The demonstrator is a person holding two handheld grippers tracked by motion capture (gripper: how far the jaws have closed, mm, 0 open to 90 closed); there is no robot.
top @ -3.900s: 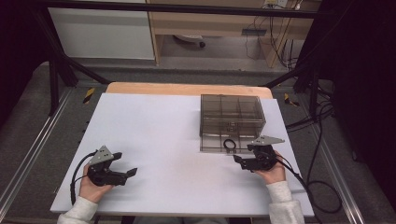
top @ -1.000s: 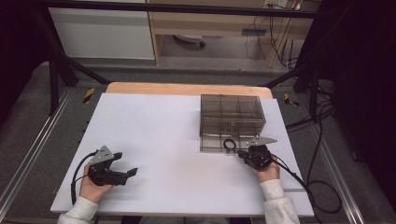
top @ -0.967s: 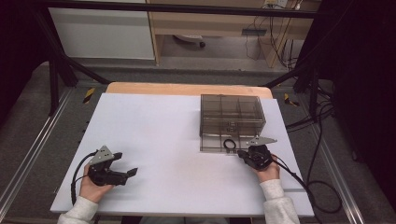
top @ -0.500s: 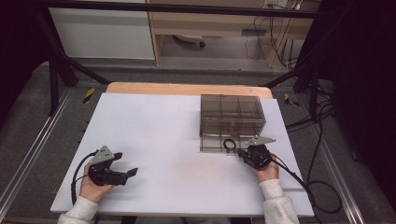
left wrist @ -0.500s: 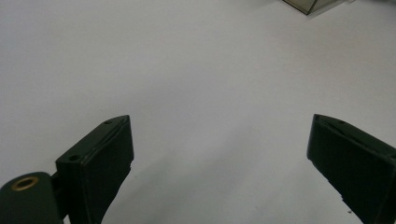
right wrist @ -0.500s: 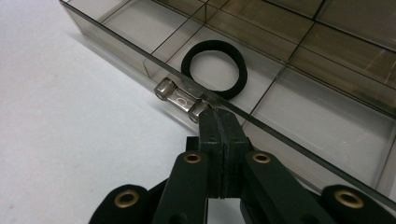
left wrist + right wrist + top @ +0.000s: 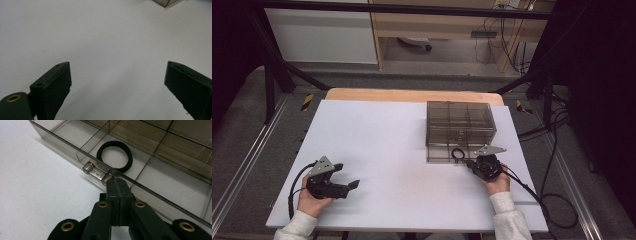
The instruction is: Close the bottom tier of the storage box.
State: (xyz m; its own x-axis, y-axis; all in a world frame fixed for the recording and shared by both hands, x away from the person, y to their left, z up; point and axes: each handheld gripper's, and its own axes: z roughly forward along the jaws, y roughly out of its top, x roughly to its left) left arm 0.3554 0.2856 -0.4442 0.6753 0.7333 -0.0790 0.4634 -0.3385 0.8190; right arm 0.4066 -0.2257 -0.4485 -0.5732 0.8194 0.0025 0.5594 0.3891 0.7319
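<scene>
Resting at the left of the white table [image 7: 412,150], the left gripper [image 7: 349,181] is lying idle in the person's left hand [image 7: 309,200]. In the left gripper view its jaws are standing wide apart with bare table surface between them and nothing held.

Moving rightward, the smoky transparent compartment box [image 7: 460,122] is sitting on the table's right half, lid down as far as the high view shows. A black ring [image 7: 114,156] is lying inside the front compartment, just behind the front wall.

At the right, the right gripper [image 7: 117,182] is pressing up to the box's front edge. Its jaws are closed fully together, pad against pad, with no object seen between them; the tips are touching or nearly touching the small clear latch [image 7: 97,173] on the lid's front rim. Whether the tips are actually engaging the latch cannot be told.

Judgement: the work is standing at an early stage. The latch is being addressed, the lid is not yet raised, and the ring is still lying inside the box.
</scene>
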